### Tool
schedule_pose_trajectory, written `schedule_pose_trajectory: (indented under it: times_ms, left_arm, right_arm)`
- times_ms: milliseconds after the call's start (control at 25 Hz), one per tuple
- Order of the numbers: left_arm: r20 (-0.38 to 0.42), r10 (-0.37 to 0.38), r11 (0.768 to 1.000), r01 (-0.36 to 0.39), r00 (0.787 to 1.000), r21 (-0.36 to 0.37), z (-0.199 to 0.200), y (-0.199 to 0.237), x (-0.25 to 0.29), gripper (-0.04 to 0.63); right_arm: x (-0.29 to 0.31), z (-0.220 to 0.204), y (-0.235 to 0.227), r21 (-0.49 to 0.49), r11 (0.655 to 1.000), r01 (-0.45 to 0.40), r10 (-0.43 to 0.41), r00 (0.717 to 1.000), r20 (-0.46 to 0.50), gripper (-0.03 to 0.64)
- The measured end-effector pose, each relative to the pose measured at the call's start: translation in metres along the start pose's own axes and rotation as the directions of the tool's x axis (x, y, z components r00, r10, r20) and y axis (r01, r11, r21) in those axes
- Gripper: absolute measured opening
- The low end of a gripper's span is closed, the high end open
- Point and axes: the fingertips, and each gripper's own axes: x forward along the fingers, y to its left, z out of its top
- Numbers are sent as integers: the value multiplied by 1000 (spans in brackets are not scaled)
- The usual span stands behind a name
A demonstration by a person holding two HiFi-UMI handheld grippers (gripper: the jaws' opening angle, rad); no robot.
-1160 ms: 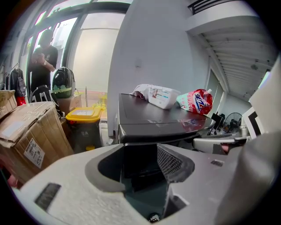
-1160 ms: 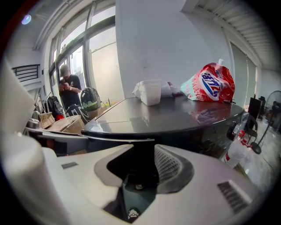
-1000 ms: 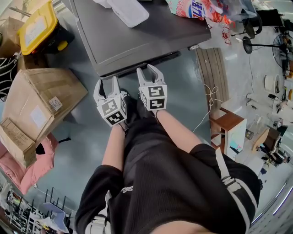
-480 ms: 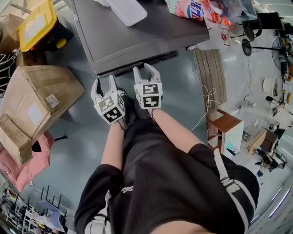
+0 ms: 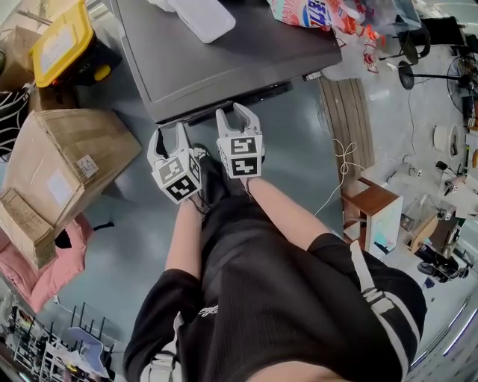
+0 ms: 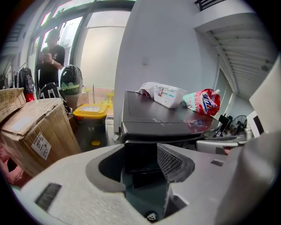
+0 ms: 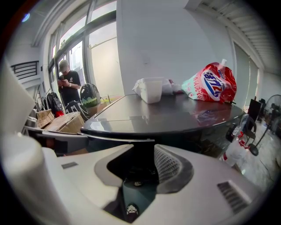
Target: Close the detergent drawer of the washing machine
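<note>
- In the head view, on the floor in front of the washing machine (image 5: 224, 60), a person stands and holds both grippers at the machine's near edge.
- The left gripper (image 5: 170, 134) is at the machine's near left corner and the right gripper (image 5: 237, 119) is just beside it to the right. Both have their jaws apart and hold nothing.
- The detergent drawer cannot be picked out from this view; only the dark strip of the machine's front shows.
- On the machine's top lie a white tub (image 5: 202, 16) and a red and white bag (image 5: 314, 11).
- A cardboard box (image 5: 67, 160) sits to the left, with a yellow-lidded bin (image 5: 63, 41) beyond it. A wooden stool (image 5: 370, 201) is off to the right.
- In the left gripper view, the jaws stand apart. In the gap between them is a dark block under the machine's top edge, which looks to be the detergent drawer (image 6: 140, 149).
- Whether the pads touch the block cannot be told.
- The box is on the left, and the bin is past it. The tub and the bag rest on the far part of the top.
- Another person (image 6: 50, 57) stands far off at the left.
- In the right gripper view, the jaws are apart with nothing between the pads, and only the machine's dark front shows in the gap.
- The tub and the bag sit on the glossy top beyond.
</note>
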Motion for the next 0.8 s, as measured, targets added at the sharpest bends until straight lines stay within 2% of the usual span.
schedule_pose_trajectory:
  times_ms: [800]
  left_arm:
    - [-8,-5,1000,5,1000,-11,1,0,2,238]
  right_arm:
    - [2,1,0,7,1000,-9,9,1000,-3,137]
